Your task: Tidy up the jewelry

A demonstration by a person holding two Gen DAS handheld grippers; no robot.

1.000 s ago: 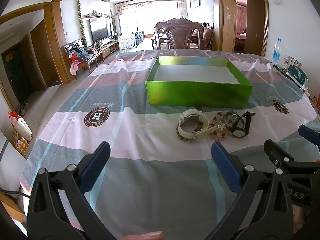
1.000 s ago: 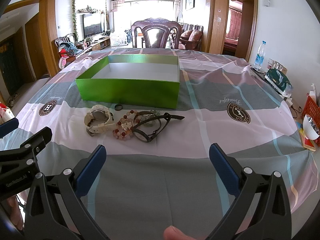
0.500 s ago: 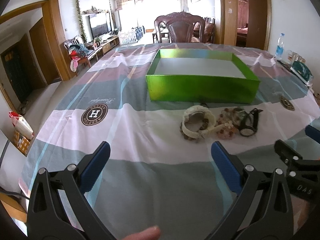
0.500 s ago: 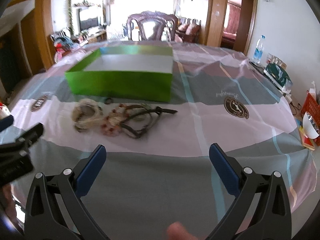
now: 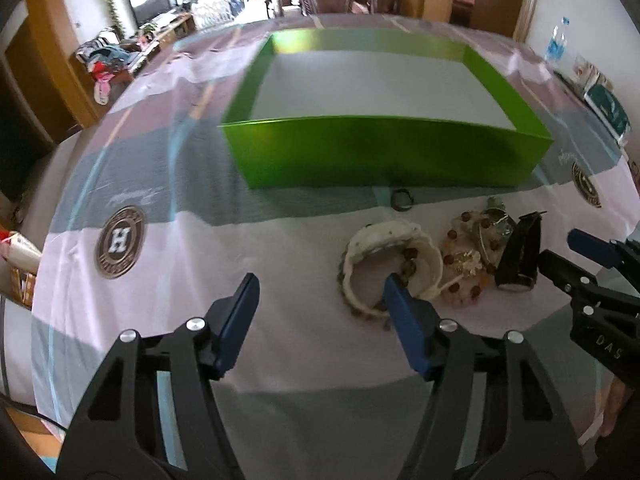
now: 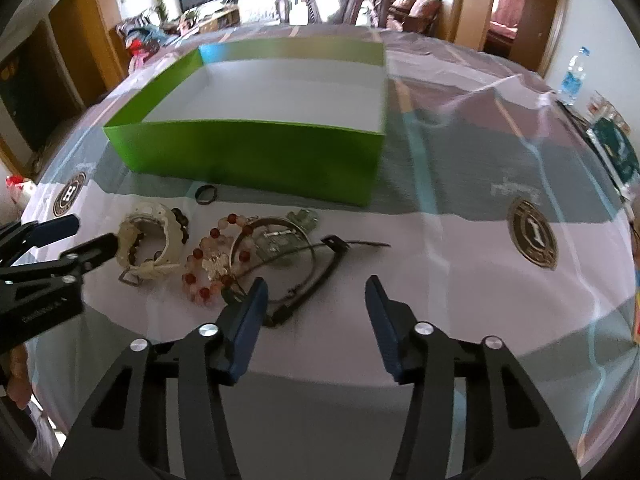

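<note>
Only right view shows black watch [image 6: 304, 280] strap outstretched, left tool [image 5: 320, 296] released, right tool [image 6: 316, 296] released

On the table [image 6: 460, 248] the box [image 6: 256, 156] sits toward the far edge. Before its near wall lies a small ring [image 6: 206, 194]; nearer me (in a row) lie the watch [image 6: 150, 240] left, the bead bracelet [image 6: 210, 260] middle, the strapped watch [image 6: 304, 264] right.

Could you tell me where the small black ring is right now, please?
The small black ring lies alone on the tablecloth, just in front of the green box and beyond the white watch.
</note>
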